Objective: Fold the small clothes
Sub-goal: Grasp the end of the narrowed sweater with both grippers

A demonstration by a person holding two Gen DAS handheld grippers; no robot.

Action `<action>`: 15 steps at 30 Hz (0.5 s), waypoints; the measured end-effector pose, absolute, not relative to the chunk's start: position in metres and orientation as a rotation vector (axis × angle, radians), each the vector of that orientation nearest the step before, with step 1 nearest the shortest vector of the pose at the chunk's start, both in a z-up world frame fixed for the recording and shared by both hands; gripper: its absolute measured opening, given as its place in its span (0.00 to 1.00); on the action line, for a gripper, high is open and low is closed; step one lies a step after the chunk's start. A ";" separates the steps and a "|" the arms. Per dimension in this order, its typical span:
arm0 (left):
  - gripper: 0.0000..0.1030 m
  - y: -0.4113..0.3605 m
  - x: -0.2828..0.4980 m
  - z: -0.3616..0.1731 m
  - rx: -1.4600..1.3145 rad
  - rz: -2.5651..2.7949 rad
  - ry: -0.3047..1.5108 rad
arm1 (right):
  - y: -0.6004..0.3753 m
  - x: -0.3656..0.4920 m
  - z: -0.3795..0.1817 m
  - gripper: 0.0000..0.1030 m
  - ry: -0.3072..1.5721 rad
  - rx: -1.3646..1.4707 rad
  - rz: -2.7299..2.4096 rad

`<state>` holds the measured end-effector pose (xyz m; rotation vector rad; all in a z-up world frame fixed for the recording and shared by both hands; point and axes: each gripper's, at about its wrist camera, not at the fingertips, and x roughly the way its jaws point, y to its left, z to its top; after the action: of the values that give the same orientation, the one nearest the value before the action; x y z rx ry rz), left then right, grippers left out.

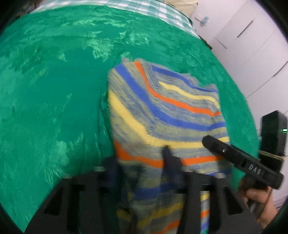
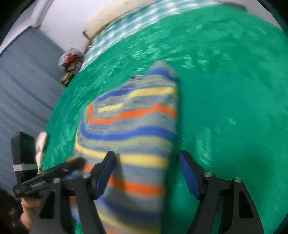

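A small knitted garment (image 1: 162, 111) with blue, yellow, orange and grey stripes lies folded on a green blanket (image 1: 54, 90). My left gripper (image 1: 142, 162) is at its near edge, with cloth bunched between and over the fingers (image 1: 171, 160); it looks shut on the garment. In the right wrist view the garment (image 2: 133, 129) runs away from the camera. My right gripper (image 2: 147, 171) is open, its blue-padded fingers (image 2: 106, 172) on either side of the garment's near end. The right gripper also shows in the left wrist view (image 1: 241, 158), at the garment's right edge.
The green blanket (image 2: 225, 90) covers a bed over a checked sheet (image 1: 126, 5). White cupboard doors (image 1: 252, 36) stand to the right. A pile of clothes (image 2: 71, 63) lies at the bed's far left corner, next to a blue-grey wall.
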<state>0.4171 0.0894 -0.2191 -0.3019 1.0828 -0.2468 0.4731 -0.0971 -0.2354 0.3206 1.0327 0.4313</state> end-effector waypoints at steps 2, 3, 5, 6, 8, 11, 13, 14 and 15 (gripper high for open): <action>0.16 0.093 0.413 -0.210 -0.341 -0.263 1.063 | -0.083 0.471 -0.230 0.29 1.028 0.224 0.408; 0.16 0.094 0.407 -0.201 -0.336 -0.271 1.036 | -0.079 0.467 -0.222 0.27 1.010 0.198 0.407; 0.15 0.095 0.397 -0.186 -0.320 -0.287 1.004 | -0.076 0.456 -0.201 0.25 0.962 0.197 0.429; 0.15 0.095 0.388 -0.173 -0.307 -0.293 0.988 | -0.074 0.451 -0.192 0.25 0.946 0.194 0.440; 0.15 0.098 0.375 -0.156 -0.289 -0.303 0.962 | -0.071 0.440 -0.173 0.25 0.915 0.200 0.470; 0.15 0.111 0.358 -0.132 -0.293 -0.304 0.928 | -0.062 0.424 -0.147 0.25 0.878 0.199 0.512; 0.15 0.120 0.348 -0.117 -0.297 -0.300 0.906 | -0.056 0.414 -0.134 0.25 0.853 0.205 0.530; 0.15 0.126 0.345 -0.112 -0.299 -0.299 0.895 | -0.053 0.409 -0.129 0.25 0.842 0.214 0.537; 0.16 0.131 0.345 -0.113 -0.297 -0.292 0.891 | -0.050 0.405 -0.126 0.25 0.838 0.227 0.540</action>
<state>0.3448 0.1314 -0.1128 -0.2968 0.8913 -0.2921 0.4053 -0.0503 -0.1262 0.2266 0.8384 0.5399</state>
